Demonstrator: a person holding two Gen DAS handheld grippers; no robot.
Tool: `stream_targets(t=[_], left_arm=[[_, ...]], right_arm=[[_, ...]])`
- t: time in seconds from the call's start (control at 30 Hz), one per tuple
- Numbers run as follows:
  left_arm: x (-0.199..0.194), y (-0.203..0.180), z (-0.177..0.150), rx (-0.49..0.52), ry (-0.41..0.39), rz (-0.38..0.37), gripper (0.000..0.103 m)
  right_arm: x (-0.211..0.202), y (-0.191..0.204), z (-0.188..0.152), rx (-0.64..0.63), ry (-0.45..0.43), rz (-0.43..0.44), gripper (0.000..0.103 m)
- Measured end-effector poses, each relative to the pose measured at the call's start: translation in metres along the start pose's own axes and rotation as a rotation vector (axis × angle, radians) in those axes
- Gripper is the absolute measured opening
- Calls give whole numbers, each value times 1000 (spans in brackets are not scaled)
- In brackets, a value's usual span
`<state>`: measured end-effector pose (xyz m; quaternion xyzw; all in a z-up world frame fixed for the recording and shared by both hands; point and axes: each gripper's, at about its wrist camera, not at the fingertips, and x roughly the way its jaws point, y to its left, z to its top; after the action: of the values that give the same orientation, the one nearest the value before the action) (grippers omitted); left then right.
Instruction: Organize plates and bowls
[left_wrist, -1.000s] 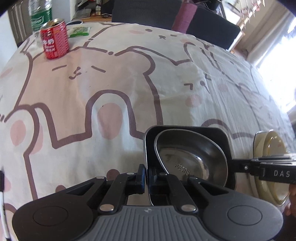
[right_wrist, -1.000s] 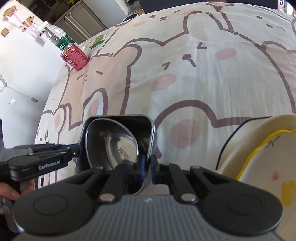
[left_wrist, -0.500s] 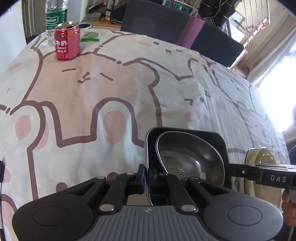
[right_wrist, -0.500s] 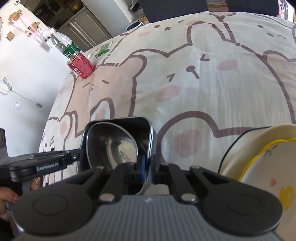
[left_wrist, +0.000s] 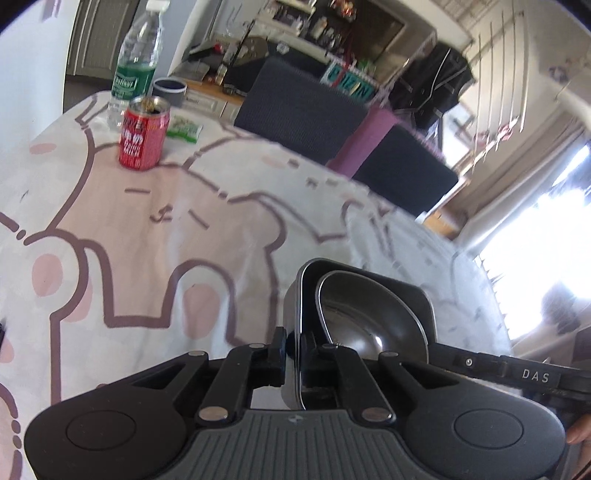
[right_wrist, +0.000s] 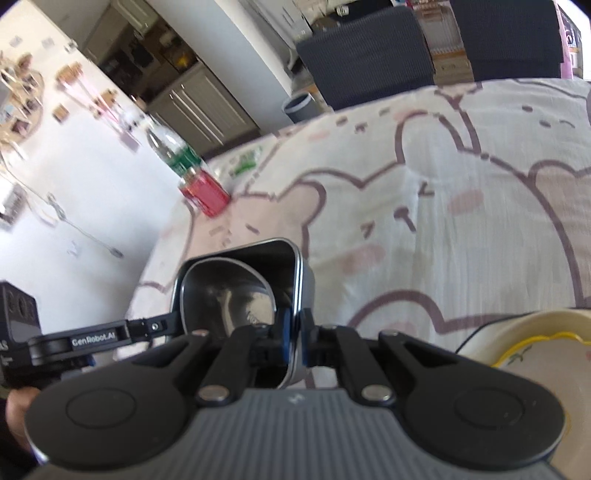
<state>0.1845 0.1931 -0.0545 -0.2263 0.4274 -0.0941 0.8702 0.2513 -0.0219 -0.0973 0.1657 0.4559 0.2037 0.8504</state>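
A black square bowl holds a steel bowl nested inside. My left gripper is shut on the black bowl's left wall. My right gripper is shut on the opposite wall of the black bowl, with the steel bowl inside it. Both hold the pair lifted above the bear-print tablecloth. A cream plate with a yellow-rimmed dish on it lies at the lower right of the right wrist view.
A red drink can, a clear water bottle and a green packet stand at the table's far left corner. Dark chairs line the far edge. The can and bottle also show in the right wrist view.
Both grippers have lifted the nested bowls and tilted up, so more of the room shows and the table has dropped lower in view.
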Motion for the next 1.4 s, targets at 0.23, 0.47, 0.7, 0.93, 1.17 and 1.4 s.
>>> stream_targets(t=[0.23, 0.47, 0.7, 0.93, 1.17, 1.4], left_arm=[[-26, -26, 5, -32, -98, -112, 10], [-30, -66, -2, -25, -124, -245, 10], [-12, -109, -23, 19, -70, -342, 5], [22, -135, -48, 34, 35, -363, 5], [28, -142, -55, 29, 52, -365, 5], [32, -142, -63, 22, 88, -354, 5]], right_arm=[[-41, -7, 7, 12, -91, 70, 7], [-91, -33, 7, 65, -178, 94, 7], [-136, -66, -8, 101, -236, 48, 7], [-152, -102, -27, 152, -218, -23, 7], [-159, -113, -33, 150, -211, -41, 7], [-166, -118, -37, 155, -179, -49, 7]])
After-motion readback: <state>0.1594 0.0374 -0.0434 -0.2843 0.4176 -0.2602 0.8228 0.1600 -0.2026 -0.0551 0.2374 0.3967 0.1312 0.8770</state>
